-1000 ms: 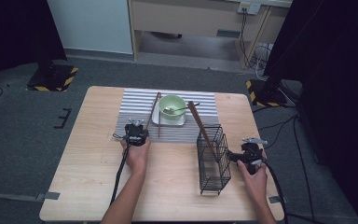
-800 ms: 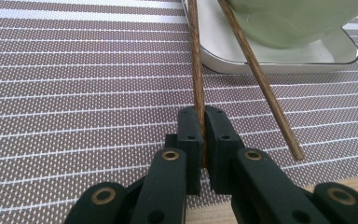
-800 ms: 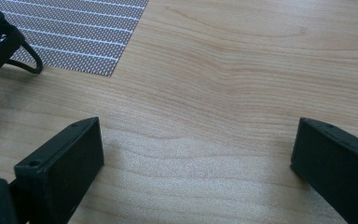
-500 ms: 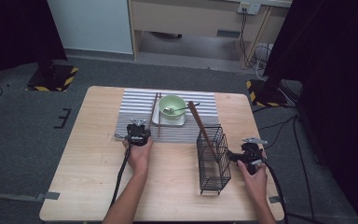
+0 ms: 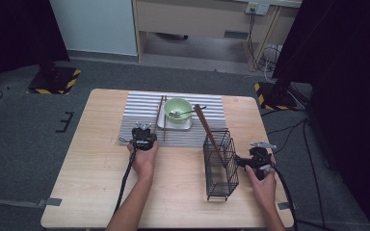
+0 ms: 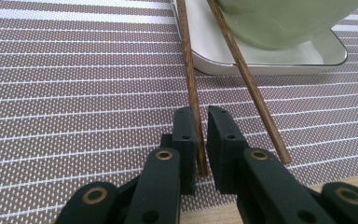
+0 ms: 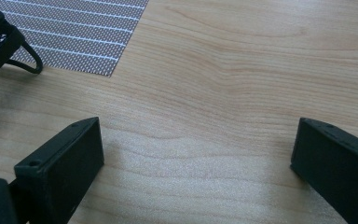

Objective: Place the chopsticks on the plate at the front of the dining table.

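Observation:
Two brown chopsticks (image 5: 161, 113) lie on a striped placemat (image 5: 135, 120), left of a green bowl (image 5: 178, 107) that holds a spoon (image 5: 188, 112) and stands on a white tray (image 5: 173, 127). My left gripper (image 5: 143, 137) sits at their near ends. In the left gripper view its jaws (image 6: 203, 116) are closed on the left chopstick (image 6: 191, 79), while the other chopstick (image 6: 247, 84) lies just to the right, partly on the tray (image 6: 261, 65). My right gripper (image 5: 255, 159) rests on the table right of a black wire basket (image 5: 220, 163). Its jaws (image 7: 196, 140) stand wide open over bare wood.
A long wooden stick (image 5: 204, 125) leans out of the basket toward the bowl. The basket's foot (image 7: 0, 42) and the placemat's corner (image 7: 74, 32) lie to the left in the right gripper view. The table's right edge (image 5: 274, 159) is close to my right hand.
My left gripper has edged slightly right and forward onto the chopsticks' near ends. The right gripper and the basket have stayed put.

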